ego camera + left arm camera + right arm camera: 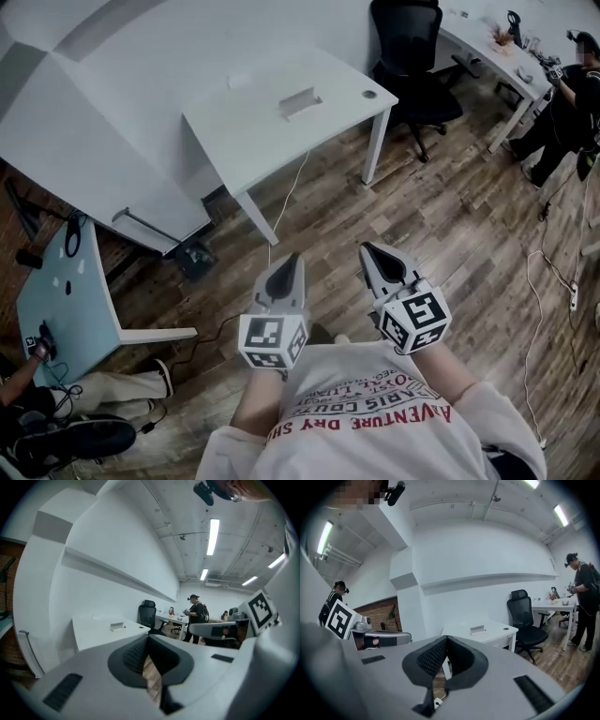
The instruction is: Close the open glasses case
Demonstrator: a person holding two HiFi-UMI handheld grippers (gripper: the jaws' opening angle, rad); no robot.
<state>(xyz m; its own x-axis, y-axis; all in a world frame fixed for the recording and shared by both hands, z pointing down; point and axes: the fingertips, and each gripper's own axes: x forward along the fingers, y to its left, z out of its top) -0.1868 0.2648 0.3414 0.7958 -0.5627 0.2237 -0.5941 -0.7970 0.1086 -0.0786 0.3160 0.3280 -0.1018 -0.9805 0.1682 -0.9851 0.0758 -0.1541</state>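
The open glasses case (300,101) is a small pale box lying on the white table (234,131), well ahead of me. It also shows small and far off as the case (117,626) in the left gripper view and the case (477,629) in the right gripper view. My left gripper (289,259) and right gripper (368,249) are held side by side close to my chest, above the wooden floor and far short of the table. Both are shut, pads meeting at the tips with nothing held, as seen at the left gripper (149,639) and the right gripper (446,639).
A black office chair (412,56) stands right of the table, with a second desk (492,47) and a person (562,103) beyond it. A pale blue side table (66,300) and another person's legs sit at lower left. Cables (553,272) trail over the floor.
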